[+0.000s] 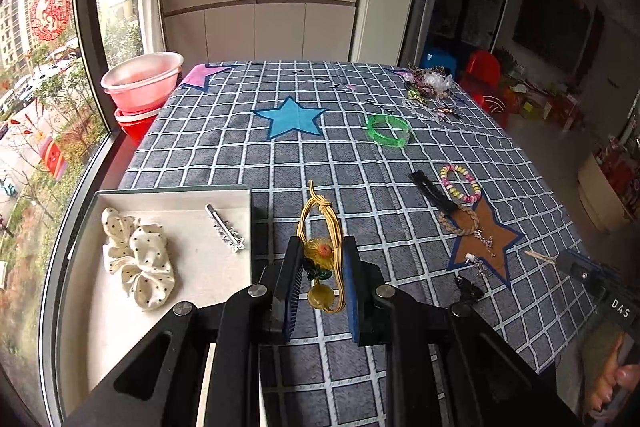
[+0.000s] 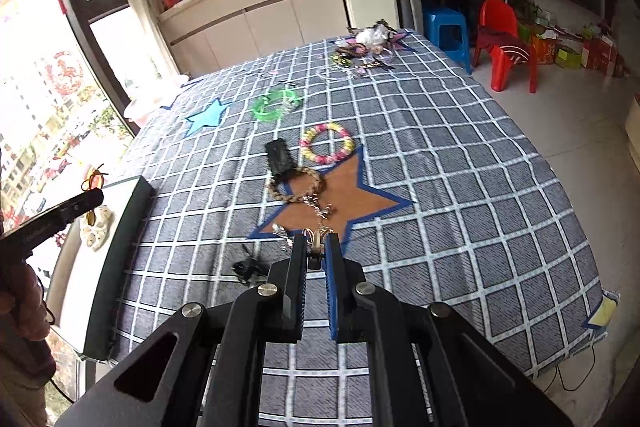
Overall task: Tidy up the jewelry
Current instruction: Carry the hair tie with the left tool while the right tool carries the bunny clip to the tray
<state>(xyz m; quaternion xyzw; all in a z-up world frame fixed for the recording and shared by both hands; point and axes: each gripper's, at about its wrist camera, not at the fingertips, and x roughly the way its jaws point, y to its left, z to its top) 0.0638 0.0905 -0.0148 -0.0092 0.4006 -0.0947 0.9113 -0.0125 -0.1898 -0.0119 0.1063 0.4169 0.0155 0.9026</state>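
The left gripper (image 1: 322,267) is clamped on a yellow cord hair tie (image 1: 320,223) with a translucent yellow flower charm and a round yellow bead; its loop stands lengthwise up the frame, knot toward the top, held above the checked tablecloth (image 1: 240,147) in the lower middle of the left wrist view. Just left of it sits one white tray (image 1: 200,279) holding one polka-dot scrunchie (image 1: 138,259) and one silver hair clip (image 1: 224,227). The right gripper (image 2: 316,247) is pinched together on a small pale earring piece (image 2: 317,239), low centre in its view. On the cloth lie one green bangle (image 1: 388,131), one pastel bead bracelet (image 1: 460,183), one braided bracelet (image 1: 460,219) and one black hair clip (image 1: 432,187).
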